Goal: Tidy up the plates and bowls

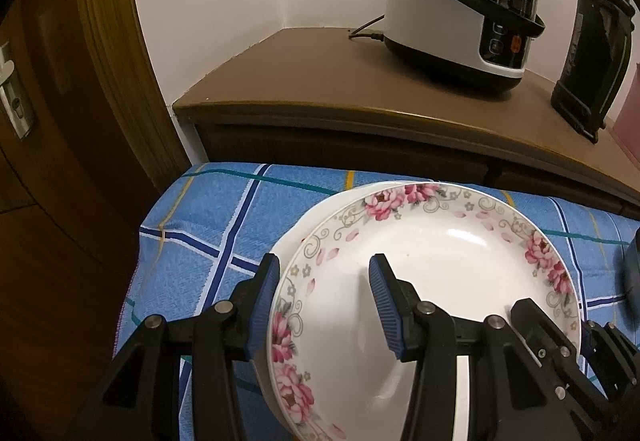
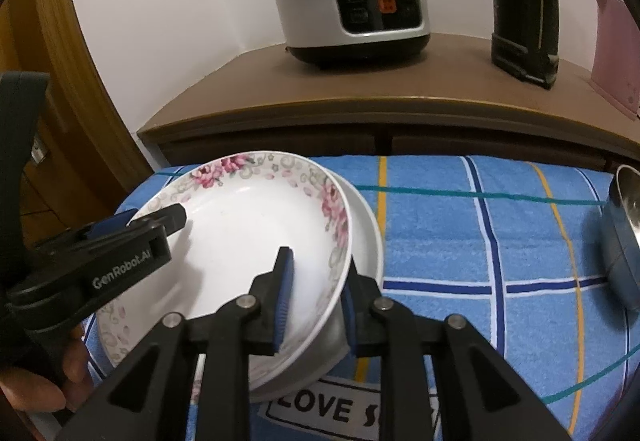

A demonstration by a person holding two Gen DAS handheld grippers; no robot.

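Floral plate [image 2: 248, 241] rests on a plain white plate [image 2: 366, 237] on the blue checked surface [image 2: 500, 241]; right gripper [image 2: 316, 301] clamps its rim, left gripper [image 1: 324, 301] straddles it, apart. Lower evenly to nest.

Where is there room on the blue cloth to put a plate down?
The widest bare patch of the blue cloth lies between the stacked plates and the metal bowl. Around the plates it is crowded: both tongs straddle their rims.

Black grippers, ribbed blue fingers [image 1: 262, 305], silver rivets, white "GenRobot.AI" lettering.
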